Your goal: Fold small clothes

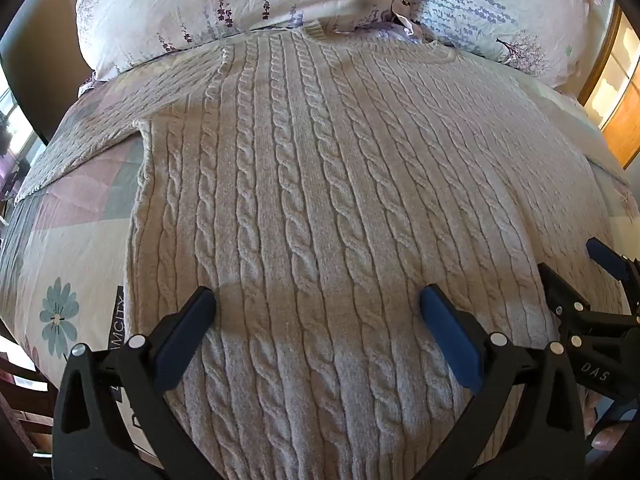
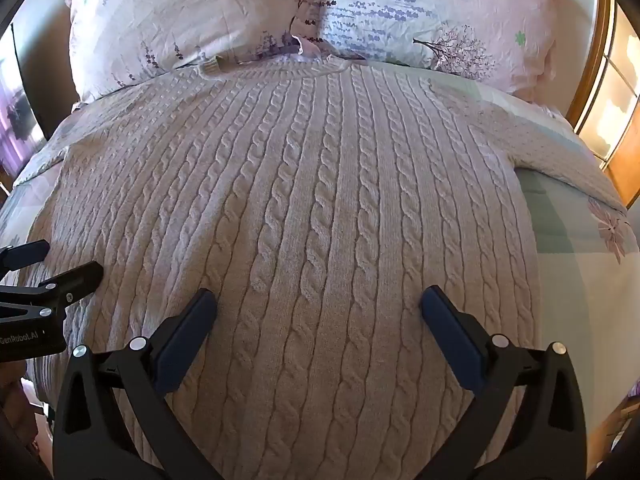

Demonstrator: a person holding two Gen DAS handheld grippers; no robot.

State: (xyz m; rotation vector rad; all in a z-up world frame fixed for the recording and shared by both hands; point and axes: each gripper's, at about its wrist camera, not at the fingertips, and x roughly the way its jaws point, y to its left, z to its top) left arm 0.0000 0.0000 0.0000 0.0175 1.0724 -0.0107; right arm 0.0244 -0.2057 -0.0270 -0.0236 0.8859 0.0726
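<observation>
A cream cable-knit sweater [image 1: 320,184] lies flat on the bed, collar towards the pillows. It also fills the right wrist view [image 2: 320,200]. Its left sleeve [image 1: 92,136] stretches out left; its right sleeve [image 2: 560,148] stretches out right. My left gripper [image 1: 318,304] is open and empty above the sweater's lower left part. My right gripper [image 2: 318,304] is open and empty above the lower right part. The right gripper also shows at the right edge of the left wrist view [image 1: 572,268], and the left gripper shows at the left edge of the right wrist view [image 2: 60,260].
Two floral pillows [image 1: 240,4] [image 1: 500,12] lie at the head of the bed. The patchwork flower bedspread [image 1: 60,264] [image 2: 580,248] shows on both sides of the sweater. A wooden frame [image 1: 616,112] stands at the right.
</observation>
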